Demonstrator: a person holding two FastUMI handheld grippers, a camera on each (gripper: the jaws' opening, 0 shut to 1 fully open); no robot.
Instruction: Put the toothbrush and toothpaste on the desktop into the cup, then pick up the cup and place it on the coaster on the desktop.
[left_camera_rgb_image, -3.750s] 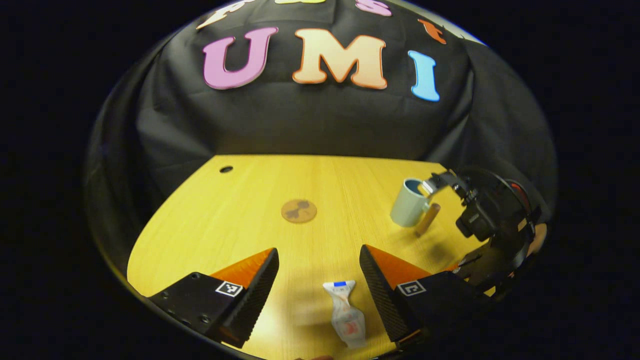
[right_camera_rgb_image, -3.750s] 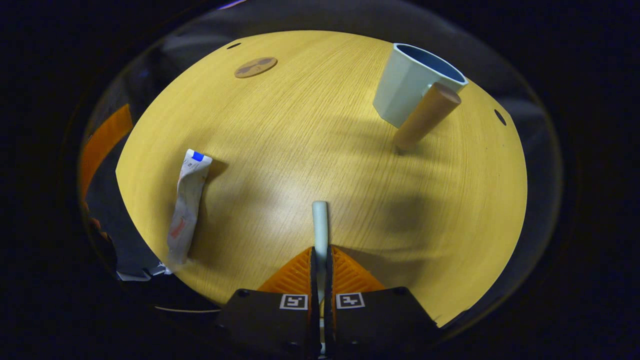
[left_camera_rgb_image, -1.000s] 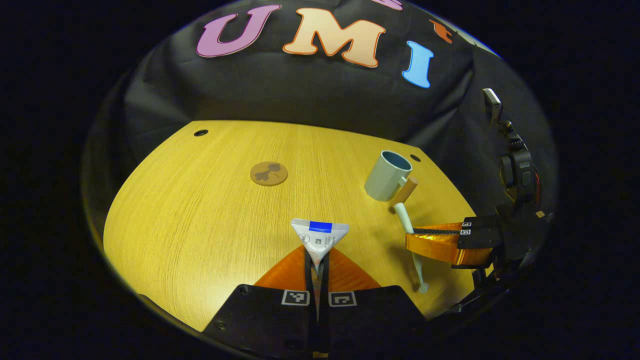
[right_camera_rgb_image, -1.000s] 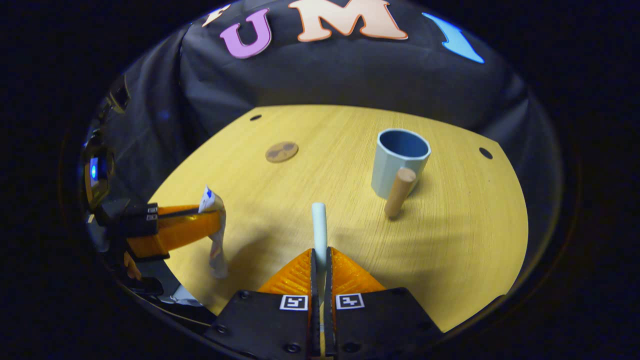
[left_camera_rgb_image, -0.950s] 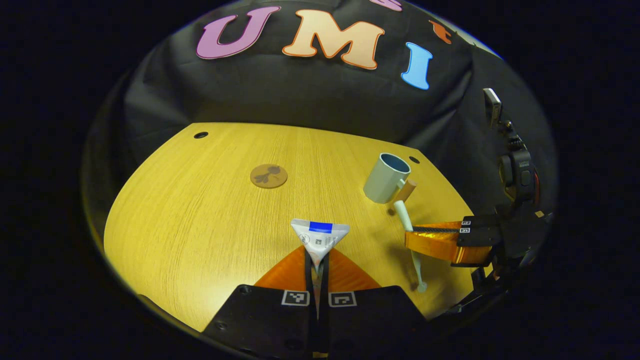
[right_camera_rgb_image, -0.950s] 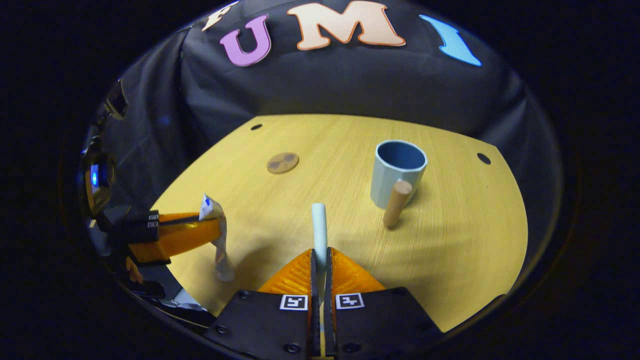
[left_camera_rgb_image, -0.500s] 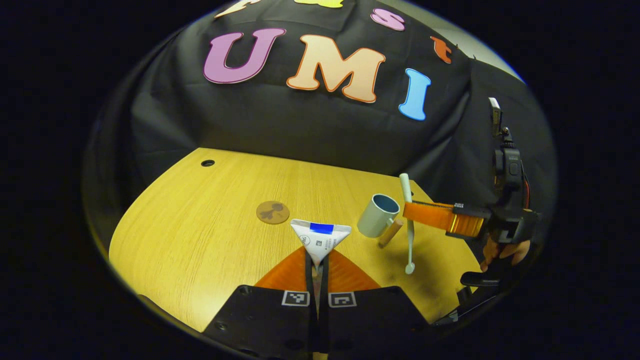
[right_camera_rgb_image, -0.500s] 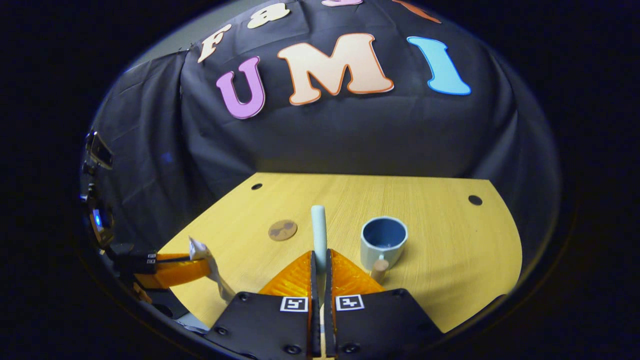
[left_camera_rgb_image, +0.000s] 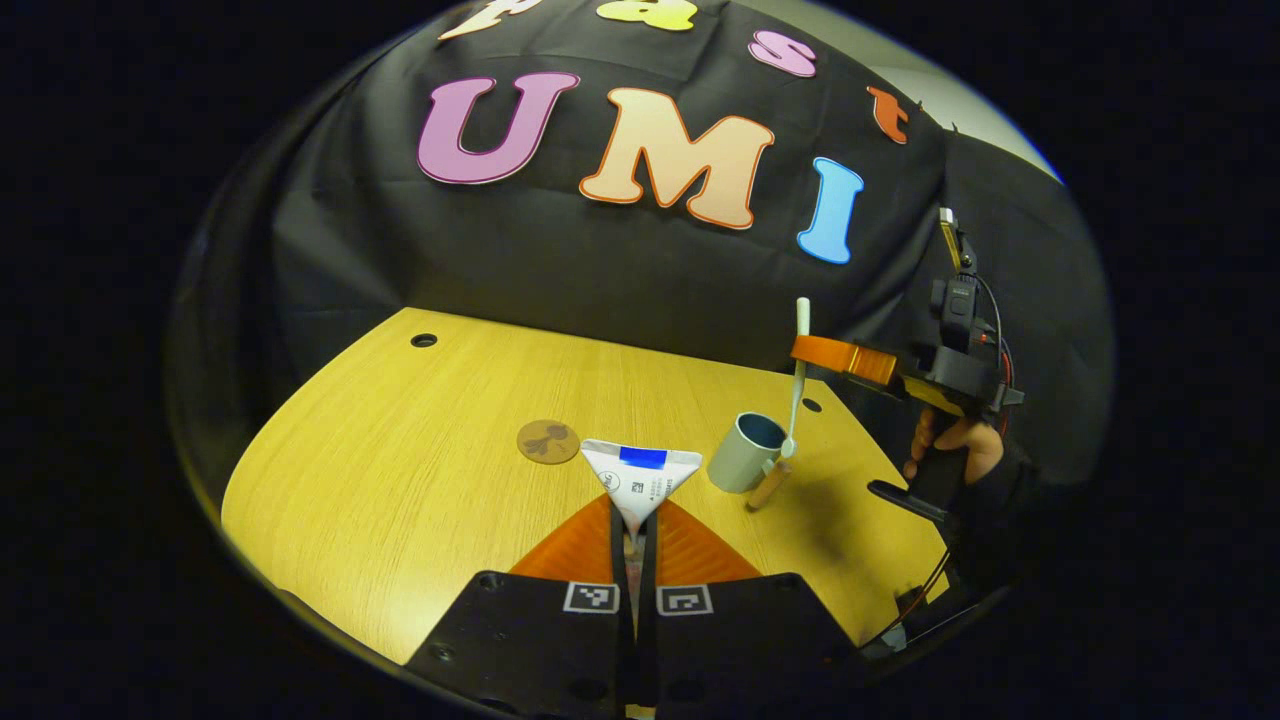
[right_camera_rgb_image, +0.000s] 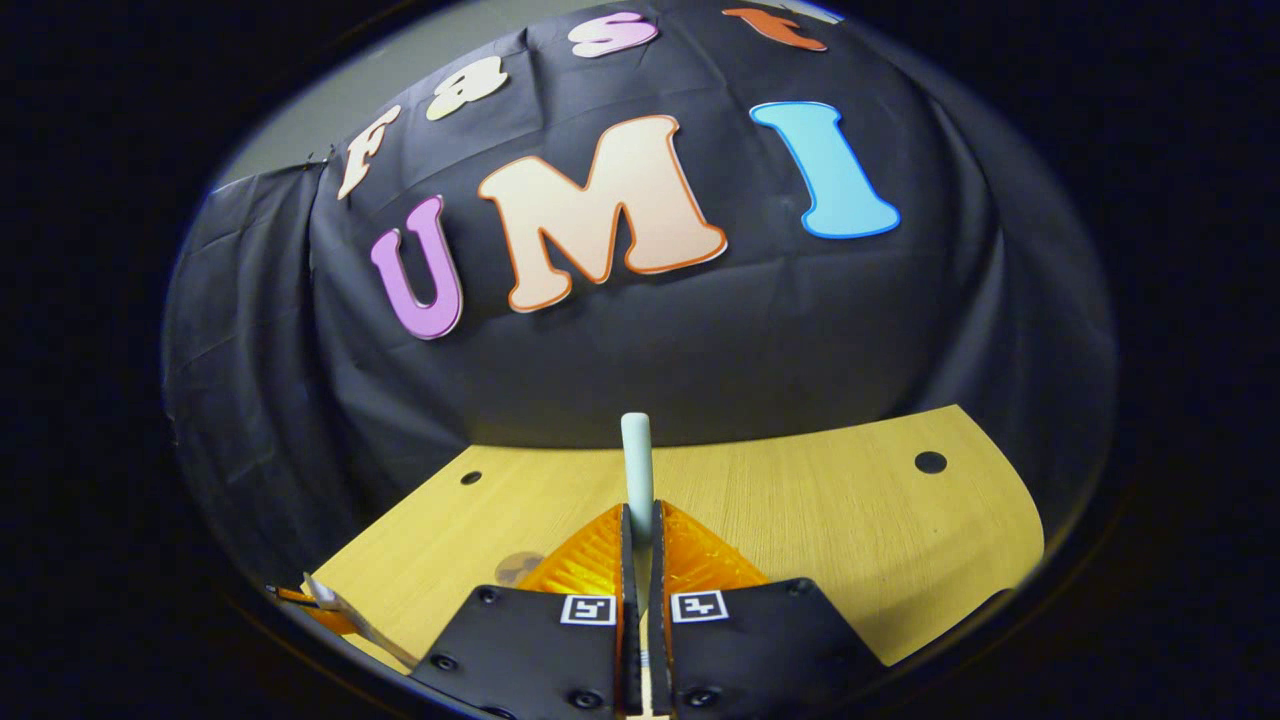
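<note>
My left gripper (left_camera_rgb_image: 632, 525) is shut on a white toothpaste tube (left_camera_rgb_image: 641, 477) with a blue band, held above the wooden desktop (left_camera_rgb_image: 400, 450). A pale grey cup (left_camera_rgb_image: 744, 454) with a wooden handle (left_camera_rgb_image: 768, 485) stands at the right, and a round brown coaster (left_camera_rgb_image: 548, 441) lies near the middle. In the left gripper view, my right gripper (left_camera_rgb_image: 800, 352) holds a pale toothbrush (left_camera_rgb_image: 797, 385) upright, its lower end just over the cup's rim. In the right gripper view, the right gripper (right_camera_rgb_image: 640, 525) is shut on the toothbrush (right_camera_rgb_image: 636, 460), and the coaster's edge (right_camera_rgb_image: 515, 567) peeks beside the fingers.
A hand (left_camera_rgb_image: 950, 445) holds the right gripper's grip at the desk's right side. The desktop has small round holes (left_camera_rgb_image: 423, 340) near its back corners (right_camera_rgb_image: 929, 462). Black cloth wall (left_camera_rgb_image: 600, 270) closes the back.
The right gripper has risen and carried the toothbrush over the cup, tilting its view up so the cup dropped out of it. The left gripper stays shut on the toothpaste, barely moved.
</note>
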